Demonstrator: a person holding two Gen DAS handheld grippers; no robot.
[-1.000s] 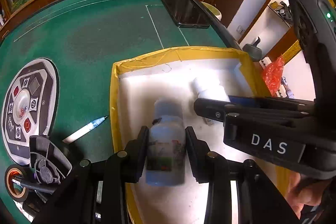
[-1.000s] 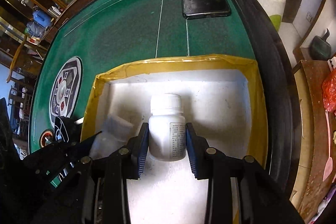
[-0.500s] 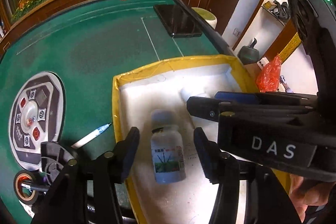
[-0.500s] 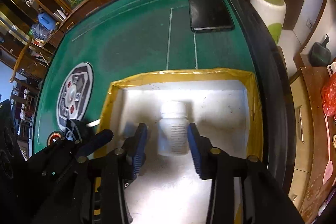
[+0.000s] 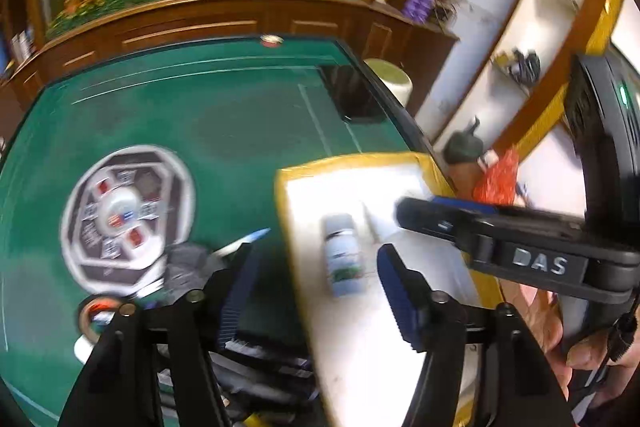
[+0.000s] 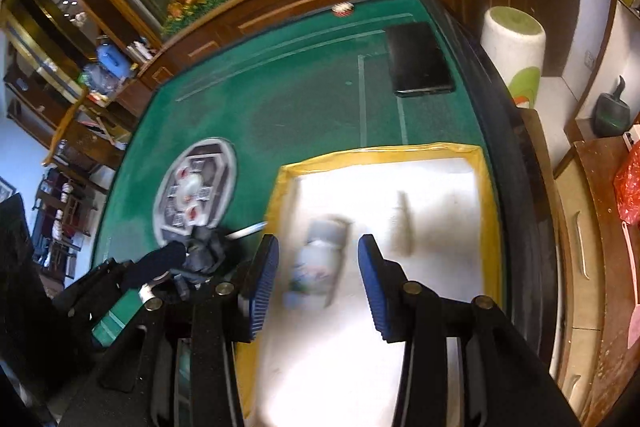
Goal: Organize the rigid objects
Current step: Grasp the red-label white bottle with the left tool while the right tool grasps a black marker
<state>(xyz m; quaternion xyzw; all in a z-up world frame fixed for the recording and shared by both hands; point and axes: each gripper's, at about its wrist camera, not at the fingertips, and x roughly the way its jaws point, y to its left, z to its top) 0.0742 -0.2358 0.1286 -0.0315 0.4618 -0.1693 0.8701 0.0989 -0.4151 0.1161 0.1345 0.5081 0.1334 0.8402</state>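
Tilting steeply downward, your left gripper (image 5: 316,283) hangs above the near edge of the white tray (image 5: 400,347) with its yellow-taped rim; its jaws have just been opening and now stand wide, with nothing pressed between the blue pads. Your right gripper (image 6: 318,267) points down over the same tray, jaws parted and clear of everything, and your right hand (image 5: 560,331) shows at the edge of the left view.

Around you, the green felt table (image 6: 280,107) carries a round control panel (image 5: 128,211), a pen (image 5: 244,241) just beside the tray's left rim, a roll of tape (image 5: 96,311) and a dark phone (image 6: 420,61) at the far side.

Lying flat in the tray is the labelled bottle (image 5: 344,259), pale blue and blurred, free of both grippers. A second white bottle (image 6: 402,223) lies to its right, smeared by motion.
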